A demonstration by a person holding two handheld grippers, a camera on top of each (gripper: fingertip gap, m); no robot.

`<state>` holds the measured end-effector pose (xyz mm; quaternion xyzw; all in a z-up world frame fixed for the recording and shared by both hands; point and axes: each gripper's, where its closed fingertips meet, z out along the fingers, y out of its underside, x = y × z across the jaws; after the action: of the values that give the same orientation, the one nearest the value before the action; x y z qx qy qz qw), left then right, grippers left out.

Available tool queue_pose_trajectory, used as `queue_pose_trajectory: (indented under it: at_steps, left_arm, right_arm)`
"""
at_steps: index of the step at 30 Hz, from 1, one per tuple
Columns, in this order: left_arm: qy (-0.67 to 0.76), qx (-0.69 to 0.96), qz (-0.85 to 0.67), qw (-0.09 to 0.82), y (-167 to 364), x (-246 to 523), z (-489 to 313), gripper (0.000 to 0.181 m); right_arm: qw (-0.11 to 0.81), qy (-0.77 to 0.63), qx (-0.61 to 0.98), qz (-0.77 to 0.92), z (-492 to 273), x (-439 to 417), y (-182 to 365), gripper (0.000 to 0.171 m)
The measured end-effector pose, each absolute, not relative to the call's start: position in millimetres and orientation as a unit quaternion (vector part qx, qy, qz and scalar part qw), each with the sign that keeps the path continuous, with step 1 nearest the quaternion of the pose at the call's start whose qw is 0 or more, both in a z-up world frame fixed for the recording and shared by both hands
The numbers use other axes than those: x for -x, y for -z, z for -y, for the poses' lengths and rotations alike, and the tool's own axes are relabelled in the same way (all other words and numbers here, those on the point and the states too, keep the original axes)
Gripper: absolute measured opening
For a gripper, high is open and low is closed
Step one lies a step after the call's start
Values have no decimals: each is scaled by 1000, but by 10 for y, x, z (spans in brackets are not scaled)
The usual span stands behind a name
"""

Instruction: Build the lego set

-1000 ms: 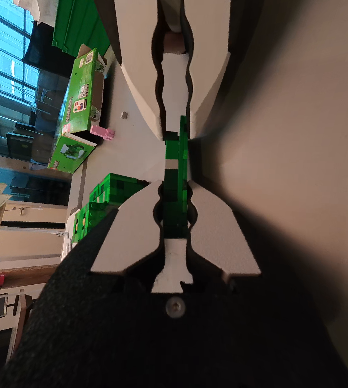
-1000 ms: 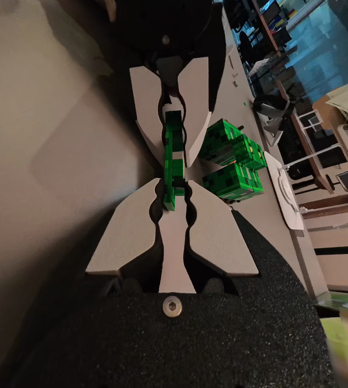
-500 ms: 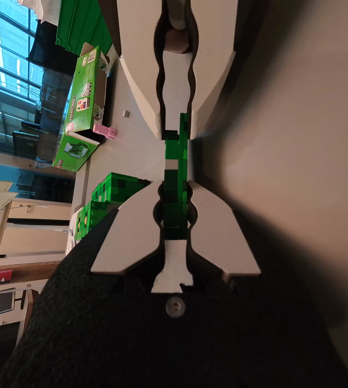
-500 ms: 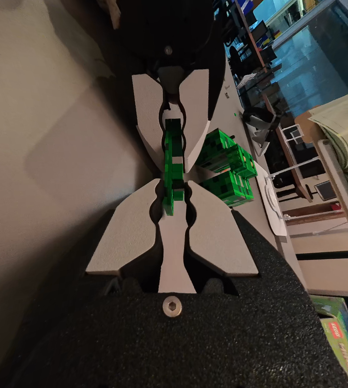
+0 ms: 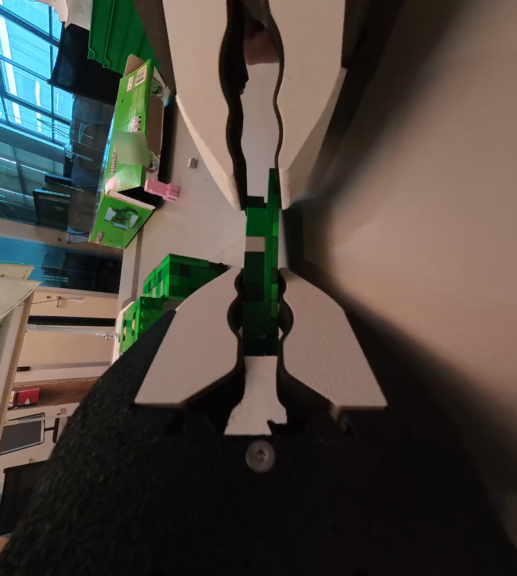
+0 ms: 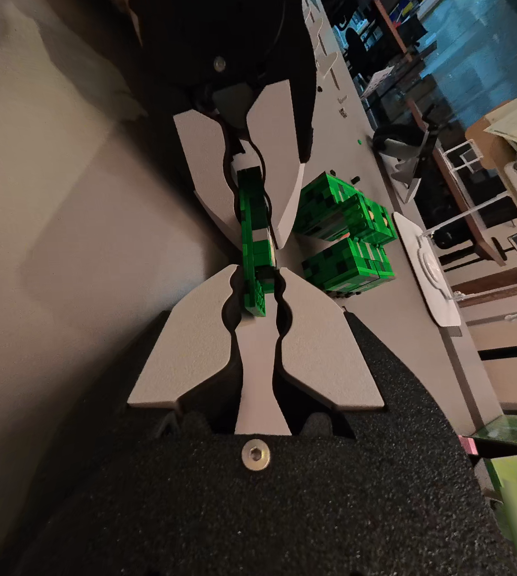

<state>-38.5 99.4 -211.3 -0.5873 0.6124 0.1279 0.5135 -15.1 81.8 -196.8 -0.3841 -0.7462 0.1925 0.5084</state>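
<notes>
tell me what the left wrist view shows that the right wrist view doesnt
Only the left wrist view shows the open green box and the pink piece beside it. Only the right wrist view shows the white stand base and the desk chair. Both share the flat green panel pinched end to end between the left tongs and right tongs, plus the green block models on the table.
</notes>
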Motion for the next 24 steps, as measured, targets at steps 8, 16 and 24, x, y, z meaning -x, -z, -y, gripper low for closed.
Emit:
queue_pose_trajectory:
  at_steps: [8, 16, 24]
  left_arm:
    - [-130, 582, -615, 516, 2111, 382, -986, 17]
    - [-135, 579, -617, 516, 2107, 382, -978, 17]
    - [-136, 576, -619, 516, 2105, 387, -970, 17]
  right_arm:
    - [517, -195, 367, 748, -804, 148, 1947, 18]
    - [526, -202, 348, 749, -769, 138, 1916, 2]
    - [529, -214, 348, 744, -819, 118, 1878, 14]
